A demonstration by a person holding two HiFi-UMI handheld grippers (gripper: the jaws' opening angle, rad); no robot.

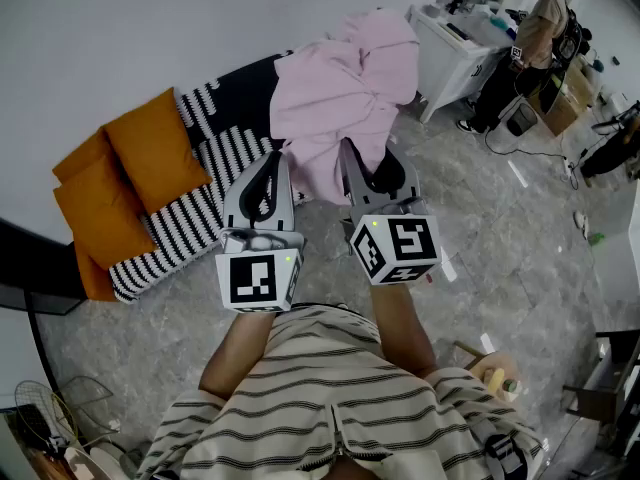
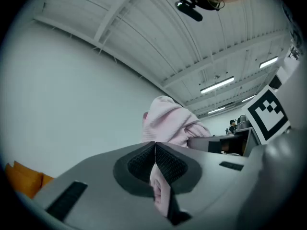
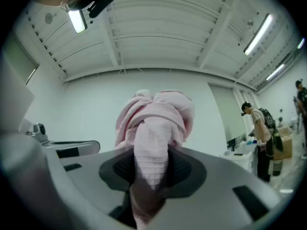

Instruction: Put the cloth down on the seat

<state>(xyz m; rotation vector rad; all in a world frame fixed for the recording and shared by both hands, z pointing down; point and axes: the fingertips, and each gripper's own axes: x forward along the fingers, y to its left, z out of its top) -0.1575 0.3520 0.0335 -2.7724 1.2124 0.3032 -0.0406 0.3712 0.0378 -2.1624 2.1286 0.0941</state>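
From the head view, the left gripper (image 1: 268,173) and the right gripper (image 1: 362,171) are held side by side in front of a striped shirt (image 1: 320,408), both reaching into the near edge of a pink cloth (image 1: 340,83). The cloth bunches up above the far right end of the seat (image 1: 185,213), a low black-and-white striped pad on the grey floor (image 1: 500,268). Whether its far folds rest on the seat is hard to tell from here. Two orange cushions (image 1: 135,163) lie on the seat's left part, and a white table (image 1: 450,53) with a person (image 1: 535,33) beside it stands far right. In the left gripper view the fingers are together, pinching a thin fold of cloth (image 2: 160,195) – the rest rises as a bundle beyond them, with a cushion (image 2: 21,178) low on the left. In the right gripper view the fingers are clamped on a thick roll of cloth (image 3: 152,152) that fills the gap between the pads – the person (image 3: 259,133) stands at the right.
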